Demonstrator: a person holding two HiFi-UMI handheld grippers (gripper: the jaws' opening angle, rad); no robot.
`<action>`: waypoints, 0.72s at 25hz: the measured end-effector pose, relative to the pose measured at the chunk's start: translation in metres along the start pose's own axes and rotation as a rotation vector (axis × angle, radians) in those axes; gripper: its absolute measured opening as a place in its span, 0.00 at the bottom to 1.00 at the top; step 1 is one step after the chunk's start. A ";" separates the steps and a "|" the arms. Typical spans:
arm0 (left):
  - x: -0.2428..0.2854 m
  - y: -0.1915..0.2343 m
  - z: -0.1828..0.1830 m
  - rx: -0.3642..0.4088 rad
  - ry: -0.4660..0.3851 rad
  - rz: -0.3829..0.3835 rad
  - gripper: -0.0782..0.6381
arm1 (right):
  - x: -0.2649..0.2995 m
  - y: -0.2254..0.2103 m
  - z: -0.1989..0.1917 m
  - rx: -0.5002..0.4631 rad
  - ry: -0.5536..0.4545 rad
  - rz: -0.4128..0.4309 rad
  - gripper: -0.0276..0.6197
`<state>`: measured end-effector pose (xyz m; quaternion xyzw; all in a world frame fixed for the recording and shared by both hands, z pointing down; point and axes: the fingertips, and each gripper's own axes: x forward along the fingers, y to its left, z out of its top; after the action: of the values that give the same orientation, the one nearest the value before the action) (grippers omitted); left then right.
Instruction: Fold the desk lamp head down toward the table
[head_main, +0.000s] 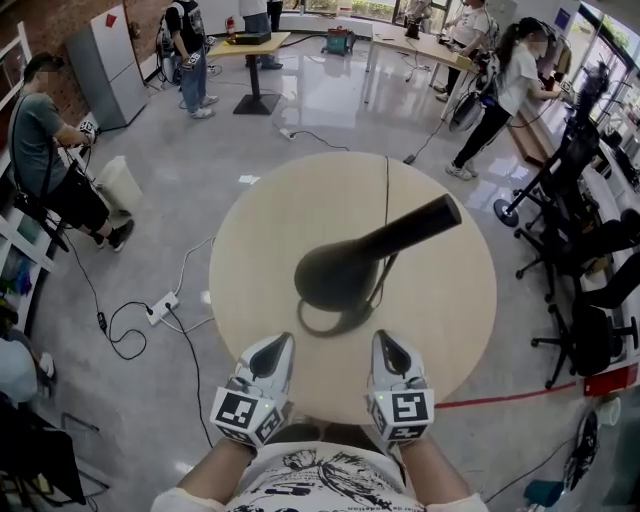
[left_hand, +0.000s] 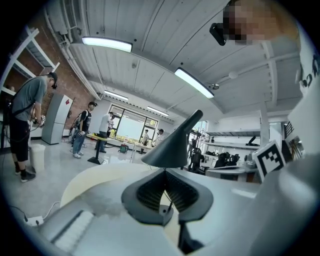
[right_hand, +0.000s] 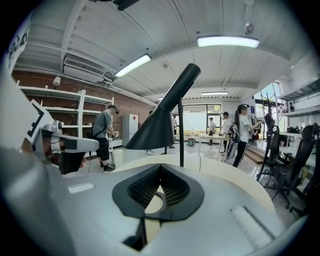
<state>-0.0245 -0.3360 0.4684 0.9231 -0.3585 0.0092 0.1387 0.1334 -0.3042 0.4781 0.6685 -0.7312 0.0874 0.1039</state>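
Lamp (head_main: 338, 274) stands just beyond left gripper (head_main: 279, 342) and right gripper (head_main: 383, 340)

The left tool (head_main: 280, 343) and the right tool (head_main: 383, 340) sat side by side low in the head view. The left was toward 7 o'clock and the right toward 5 o'clock, apart from each other, and both tips aimed at 12 o'clock. The left forearm (head_main: 212, 478) and the right forearm (head_main: 440, 478) ran back toward 6 o'clock. In the gripper views, the jaws of both tools met tip to tip, with nothing between them.
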 end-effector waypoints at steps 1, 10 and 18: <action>-0.009 -0.006 -0.003 -0.004 0.007 -0.014 0.12 | -0.005 0.005 -0.002 0.004 0.000 -0.005 0.06; -0.058 -0.064 -0.047 0.004 0.038 -0.072 0.12 | -0.072 0.030 -0.053 0.021 0.029 -0.001 0.06; -0.113 -0.125 -0.062 0.017 -0.040 -0.010 0.12 | -0.133 0.049 -0.081 0.002 -0.002 0.095 0.06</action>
<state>-0.0200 -0.1569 0.4840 0.9260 -0.3566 -0.0071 0.1238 0.0985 -0.1507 0.5211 0.6332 -0.7621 0.0925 0.0981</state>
